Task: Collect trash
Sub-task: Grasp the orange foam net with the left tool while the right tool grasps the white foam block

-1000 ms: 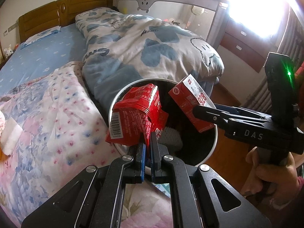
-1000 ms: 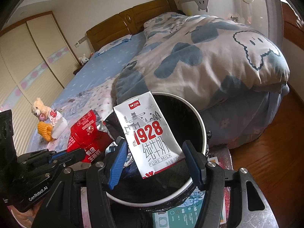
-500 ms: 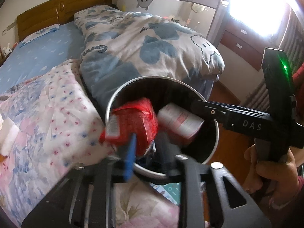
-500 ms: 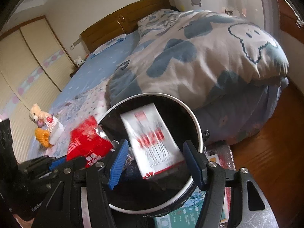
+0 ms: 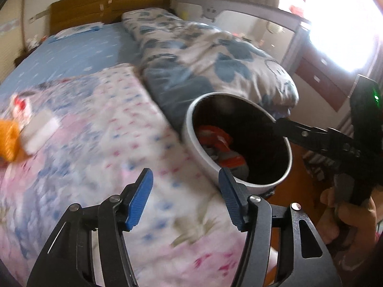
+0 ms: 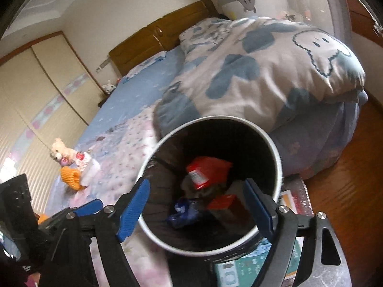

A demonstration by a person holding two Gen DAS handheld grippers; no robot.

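Note:
A round white-rimmed trash bin (image 6: 277, 167) with a dark inside stands beside the bed; it also shows in the left wrist view (image 5: 191, 143). Inside it lie a red wrapper (image 6: 205, 169), a red-and-white milk carton (image 6: 225, 205) and a blue wrapper (image 6: 184, 211). My right gripper (image 6: 197, 205) is open and empty just above the bin's near rim. My left gripper (image 5: 185, 199) is open and empty over the pink floral bedding, left of the bin. The red wrapper also shows in the left wrist view (image 5: 215, 136).
A bed with pink floral cover (image 5: 107, 131), blue sheet (image 5: 79, 52) and a blue-patterned duvet (image 6: 263, 67). A teddy bear and orange toy (image 6: 69, 165) lie on the bed. Boxes (image 6: 244, 265) sit under the bin. Wooden floor (image 6: 347, 179) lies to the right.
Both grippers opened and dropped the red wrapper and the milk carton into the bin. The left gripper then swung left, away from the bin and over the bed.

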